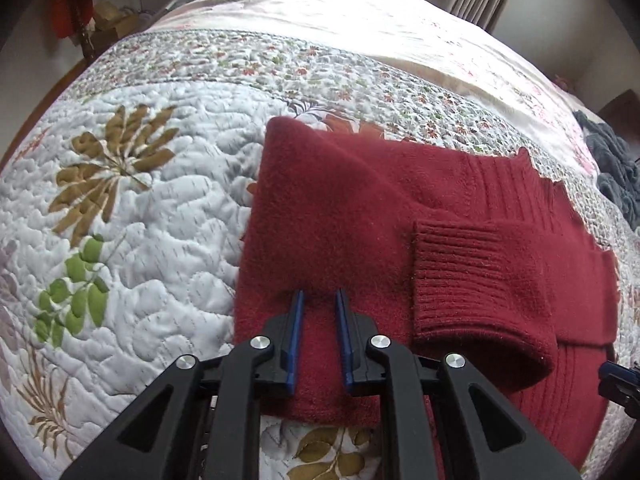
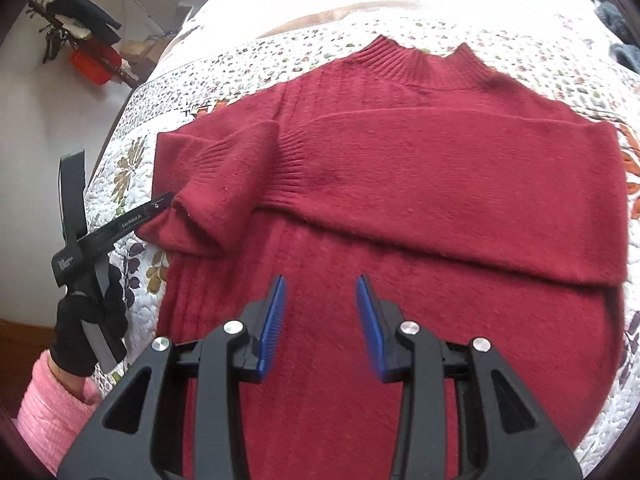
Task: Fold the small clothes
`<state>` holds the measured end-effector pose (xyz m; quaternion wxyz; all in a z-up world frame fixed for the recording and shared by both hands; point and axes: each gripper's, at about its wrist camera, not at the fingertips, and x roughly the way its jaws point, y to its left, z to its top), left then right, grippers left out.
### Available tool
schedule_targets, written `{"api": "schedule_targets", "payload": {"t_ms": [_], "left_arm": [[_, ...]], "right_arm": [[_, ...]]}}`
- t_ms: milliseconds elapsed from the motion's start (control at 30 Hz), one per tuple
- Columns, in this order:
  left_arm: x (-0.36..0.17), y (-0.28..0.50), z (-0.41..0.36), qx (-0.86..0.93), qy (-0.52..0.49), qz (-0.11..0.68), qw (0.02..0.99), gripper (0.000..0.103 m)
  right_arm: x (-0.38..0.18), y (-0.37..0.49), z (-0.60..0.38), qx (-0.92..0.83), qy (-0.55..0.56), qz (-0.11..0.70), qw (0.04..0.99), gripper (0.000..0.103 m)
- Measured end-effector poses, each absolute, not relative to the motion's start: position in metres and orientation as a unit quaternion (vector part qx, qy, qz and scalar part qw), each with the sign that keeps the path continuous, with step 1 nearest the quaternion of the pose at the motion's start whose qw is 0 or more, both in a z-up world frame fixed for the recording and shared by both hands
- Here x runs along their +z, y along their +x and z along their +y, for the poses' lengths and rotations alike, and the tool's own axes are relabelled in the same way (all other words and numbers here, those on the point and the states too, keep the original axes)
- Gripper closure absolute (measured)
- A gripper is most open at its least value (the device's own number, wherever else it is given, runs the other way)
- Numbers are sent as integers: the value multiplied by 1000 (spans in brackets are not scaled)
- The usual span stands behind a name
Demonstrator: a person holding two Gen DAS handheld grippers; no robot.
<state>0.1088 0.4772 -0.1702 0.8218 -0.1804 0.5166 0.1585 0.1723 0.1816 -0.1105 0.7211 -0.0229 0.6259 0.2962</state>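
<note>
A dark red knit sweater (image 2: 400,184) lies flat on the quilted bed, collar (image 2: 420,68) toward the far side. Both sleeves are folded across its chest, and the ribbed cuff (image 1: 476,276) of one lies on top. My left gripper (image 1: 318,300) hovers over the sweater's left folded edge, open with a narrow gap and nothing between its fingers. In the right wrist view the left gripper (image 2: 160,204) has its tip at the folded sleeve edge. My right gripper (image 2: 322,284) stands open above the lower body of the sweater, holding nothing.
The floral quilt (image 1: 132,208) spreads wide to the left of the sweater. A grey garment (image 1: 612,164) lies at the bed's far right. A gloved hand with a pink sleeve (image 2: 52,396) holds the left gripper. Clutter and hanging clothes (image 2: 84,40) stand beyond the bed's left side.
</note>
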Motion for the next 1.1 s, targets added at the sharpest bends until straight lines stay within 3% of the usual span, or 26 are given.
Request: {"api": "schedule_targets", "payload": {"t_ms": [467, 533, 567, 867, 1100], "left_arm": [[-112, 90, 490, 160, -156, 473, 852, 86], [-109, 89, 492, 159, -156, 474, 852, 85], [-108, 89, 492, 159, -155, 474, 852, 85], [-108, 102, 469, 140, -158, 470, 857, 85], [-123, 128, 426, 112, -146, 483, 856, 85]], "right_arm": [[-150, 204, 276, 321, 30, 685, 654, 66], [-160, 204, 283, 319, 26, 693, 646, 79], [-160, 203, 284, 323, 21, 690, 648, 90], [-94, 214, 236, 353, 34, 624, 697, 93], [-83, 242, 172, 312, 28, 606, 732, 93]]}}
